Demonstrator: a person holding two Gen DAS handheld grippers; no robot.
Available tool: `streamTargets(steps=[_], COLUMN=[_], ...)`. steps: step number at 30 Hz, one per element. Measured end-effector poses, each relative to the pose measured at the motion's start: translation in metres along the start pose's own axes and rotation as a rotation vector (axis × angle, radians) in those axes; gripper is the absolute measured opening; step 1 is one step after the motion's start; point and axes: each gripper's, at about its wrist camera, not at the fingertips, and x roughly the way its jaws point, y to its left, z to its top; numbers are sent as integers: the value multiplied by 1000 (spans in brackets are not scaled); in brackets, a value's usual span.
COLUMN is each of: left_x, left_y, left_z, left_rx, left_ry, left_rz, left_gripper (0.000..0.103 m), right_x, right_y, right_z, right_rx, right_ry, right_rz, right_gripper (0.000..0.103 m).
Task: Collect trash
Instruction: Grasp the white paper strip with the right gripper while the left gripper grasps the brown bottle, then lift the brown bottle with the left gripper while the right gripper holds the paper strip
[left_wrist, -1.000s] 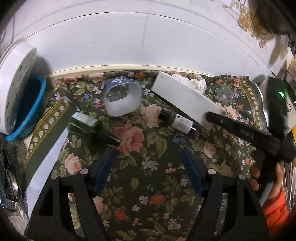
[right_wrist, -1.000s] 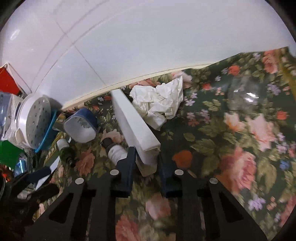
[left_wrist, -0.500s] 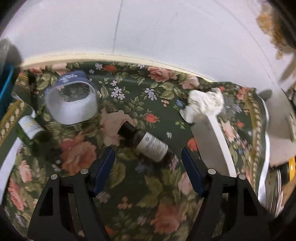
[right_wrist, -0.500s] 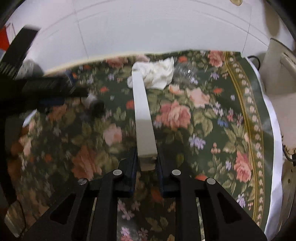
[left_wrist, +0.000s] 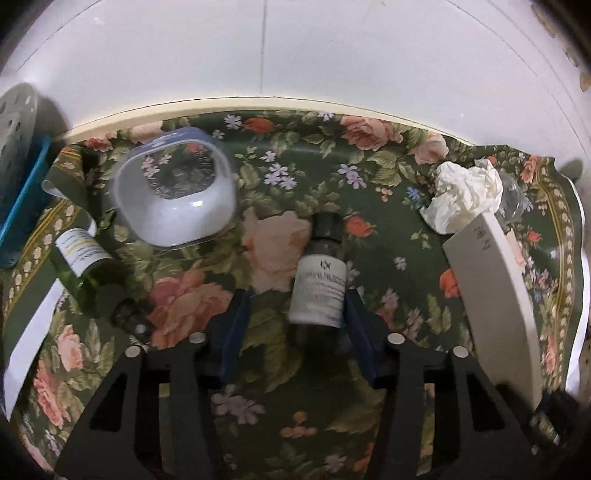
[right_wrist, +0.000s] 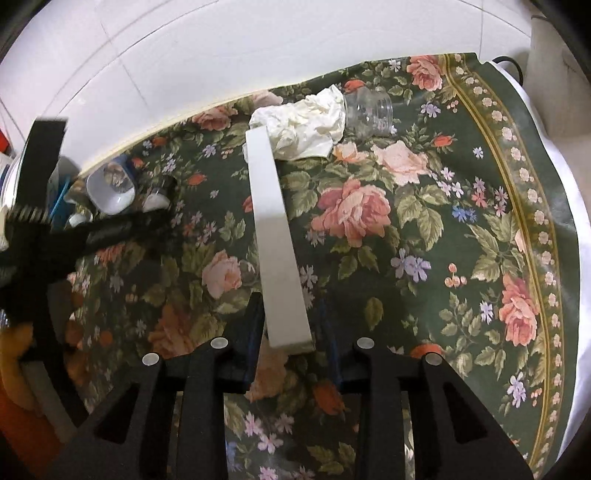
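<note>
Trash lies scattered on the flowered tabletop (right_wrist: 480, 229). A small dark bottle (left_wrist: 320, 284) lies between the closing left tongs (left_wrist: 295, 317), its side against one pad, the other clear. The right tongs (right_wrist: 291, 325) are opening around the near end of a long white box (right_wrist: 277, 236). Crumpled paper (right_wrist: 306, 125) sits at the box's far end.

- A small bottle (left_wrist: 320, 280) lies on the tablecloth (left_wrist: 280, 177), between the left gripper's (left_wrist: 295, 317) fingers.
- Left of it sits a plastic tub (left_wrist: 173, 199), with another bottle (left_wrist: 86, 266) nearer the table's edge.
- Right lies a long box (right_wrist: 275, 236), its far end touching crumpled paper (right_wrist: 306, 125).
- A jar (right_wrist: 369, 109) lies beside the paper.
</note>
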Motion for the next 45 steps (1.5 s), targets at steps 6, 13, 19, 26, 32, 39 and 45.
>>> streamTargets(steps=[6, 13, 19, 26, 32, 39, 45], left_x=[-4, -25, -58, -71, -66, -53, -42], left_y=[13, 11, -2, -10, -11, -13, -16], left_z=[-7, -12, -25, -57, -87, -84, -70], left_rx=[27, 70, 115, 153, 211, 227, 251], left_ry=[-17, -43, -65, 21, 84, 108, 79], left_rz=[-4, -60, -97, -153, -134, -126, -126], left_gripper=[35, 29, 26, 25, 29, 38, 44], right_x=[2, -10, -40, -75, -90, -100, -107], right_y=[13, 24, 23, 8, 1, -2, -2], right_z=[5, 4, -3, -20, -35, -43, -52], right_rx=[-12, -47, -54, -44, -46, -14, 6], right_ry=[-31, -56, -97, -116, -112, -110, -107], right_rz=[-8, 4, 39, 50, 34, 31, 21], right_gripper=[21, 15, 15, 15, 15, 15, 15])
